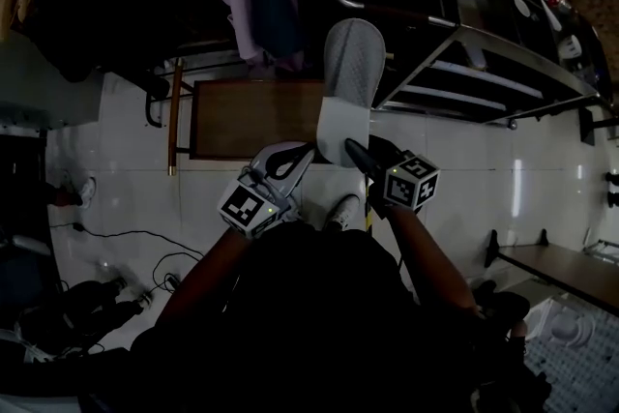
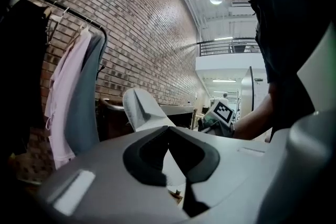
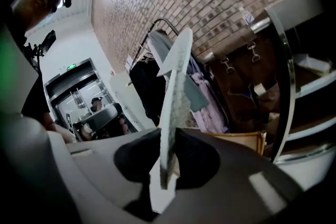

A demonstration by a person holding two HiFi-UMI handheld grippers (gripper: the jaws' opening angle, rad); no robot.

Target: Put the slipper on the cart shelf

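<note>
While right hand-held gripper [image 1: 356, 151] pinches slipper [image 1: 350, 77] edge-up, long axis runs toward cart [image 1: 484, 82]; left hand-held gripper [image 1: 296, 158] pressed together.

Pale grey, flat slipper [image 1: 350, 77], gripped at its heel end and raised off the floor, its toe pointing up alongside the empty metal cart shelf [image 1: 474, 77]

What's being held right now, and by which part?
The right hand-held gripper is shut on the slipper, pinching the end nearest the person; the rest sticks out past the jaws. The left hand-held gripper is shut and holds nothing.
</note>
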